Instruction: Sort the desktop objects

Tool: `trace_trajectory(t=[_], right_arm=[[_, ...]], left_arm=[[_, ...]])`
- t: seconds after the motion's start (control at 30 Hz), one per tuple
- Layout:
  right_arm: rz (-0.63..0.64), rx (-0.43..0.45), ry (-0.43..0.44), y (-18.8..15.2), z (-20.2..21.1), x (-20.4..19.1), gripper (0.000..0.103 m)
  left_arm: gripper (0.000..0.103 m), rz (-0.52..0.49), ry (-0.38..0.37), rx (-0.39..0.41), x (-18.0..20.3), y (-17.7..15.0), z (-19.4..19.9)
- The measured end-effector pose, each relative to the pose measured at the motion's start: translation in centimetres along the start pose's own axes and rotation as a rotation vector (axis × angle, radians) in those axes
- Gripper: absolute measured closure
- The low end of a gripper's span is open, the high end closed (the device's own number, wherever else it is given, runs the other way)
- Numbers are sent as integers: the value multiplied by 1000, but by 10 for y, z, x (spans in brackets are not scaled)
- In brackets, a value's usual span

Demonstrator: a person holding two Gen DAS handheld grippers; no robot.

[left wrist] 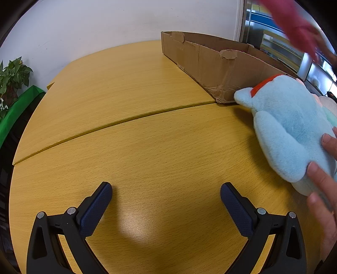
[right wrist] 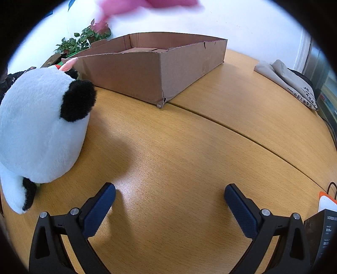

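Observation:
A light blue plush toy (left wrist: 288, 126) lies on the wooden table at the right of the left wrist view, with a bare hand (left wrist: 324, 189) resting on it. A white and black panda plush (right wrist: 40, 128) stands at the left of the right wrist view. A low cardboard box (left wrist: 210, 63) sits at the back of the table and also shows in the right wrist view (right wrist: 151, 71). A blurred pink object (right wrist: 147, 4) is in the air above the box. My left gripper (left wrist: 166, 194) and right gripper (right wrist: 169, 194) are open and empty above the table.
A grey cloth bag (right wrist: 290, 82) lies at the right. A dark UGREEN package (right wrist: 322, 234) stands at the lower right edge. Potted plants (right wrist: 84, 40) stand behind the table. A seam (left wrist: 118, 124) runs across the tabletop.

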State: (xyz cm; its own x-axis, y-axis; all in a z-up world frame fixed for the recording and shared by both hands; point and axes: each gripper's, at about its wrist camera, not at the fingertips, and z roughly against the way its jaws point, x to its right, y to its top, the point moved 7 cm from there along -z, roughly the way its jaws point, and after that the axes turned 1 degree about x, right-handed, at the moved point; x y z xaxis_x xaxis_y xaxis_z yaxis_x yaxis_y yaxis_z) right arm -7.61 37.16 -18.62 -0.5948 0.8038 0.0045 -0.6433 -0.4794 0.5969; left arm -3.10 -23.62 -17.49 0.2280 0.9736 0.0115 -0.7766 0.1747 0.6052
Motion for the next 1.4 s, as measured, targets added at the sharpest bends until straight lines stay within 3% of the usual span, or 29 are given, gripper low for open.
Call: trace_trajectory(t=[1.4], right_arm=[[0, 0, 0, 1, 0, 2, 0]], left_arm=[[0, 1, -1, -2, 0, -1, -3]])
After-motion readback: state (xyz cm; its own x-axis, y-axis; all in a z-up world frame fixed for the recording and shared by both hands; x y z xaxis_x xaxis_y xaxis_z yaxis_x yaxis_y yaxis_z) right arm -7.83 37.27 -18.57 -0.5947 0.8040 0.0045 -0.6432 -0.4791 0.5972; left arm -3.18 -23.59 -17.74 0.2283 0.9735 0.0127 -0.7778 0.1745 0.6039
